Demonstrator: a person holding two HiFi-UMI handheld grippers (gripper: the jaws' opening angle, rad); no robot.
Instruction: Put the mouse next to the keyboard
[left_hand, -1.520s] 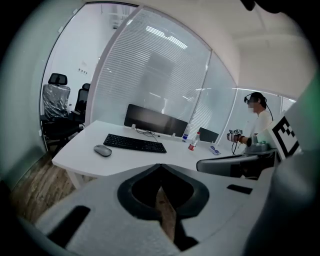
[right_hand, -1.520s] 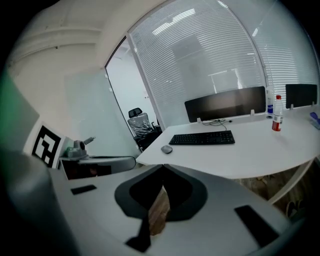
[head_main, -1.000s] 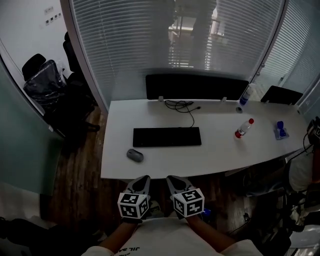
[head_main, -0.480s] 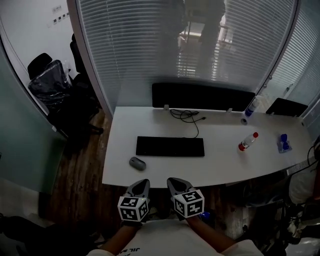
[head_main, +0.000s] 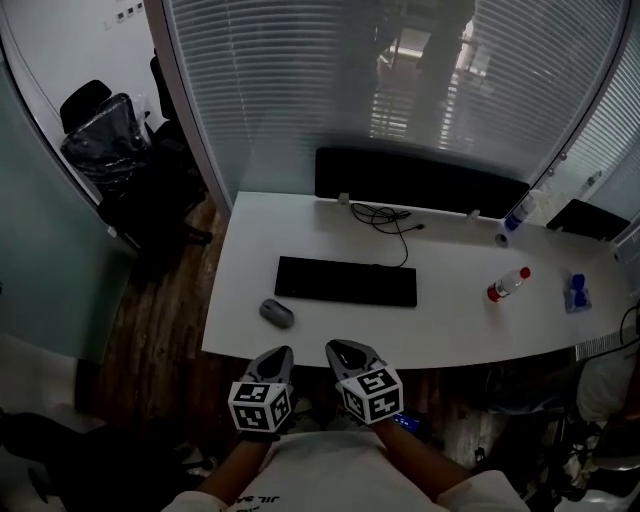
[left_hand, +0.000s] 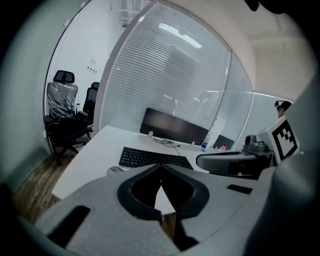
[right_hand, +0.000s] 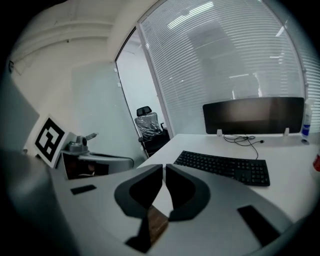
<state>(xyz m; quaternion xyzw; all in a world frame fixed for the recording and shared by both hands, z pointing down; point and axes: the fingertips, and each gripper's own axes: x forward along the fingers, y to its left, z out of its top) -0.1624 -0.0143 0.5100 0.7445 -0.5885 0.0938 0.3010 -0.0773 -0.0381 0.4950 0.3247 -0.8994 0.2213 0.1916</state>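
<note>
Hovering at lower centre, the left gripper (head_main: 278, 355) and right gripper (head_main: 338, 350) are both pressed together, empty. Beyond them, left of centre, the mouse (head_main: 277, 313) lies near the keyboard (head_main: 346, 282). It is likely light, rigid and slick, so pinch its flanks.

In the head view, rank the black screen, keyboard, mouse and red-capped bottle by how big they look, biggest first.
1. screen
2. keyboard
3. bottle and mouse: too close to rank; the bottle looks a little longer, the mouse wider.
</note>
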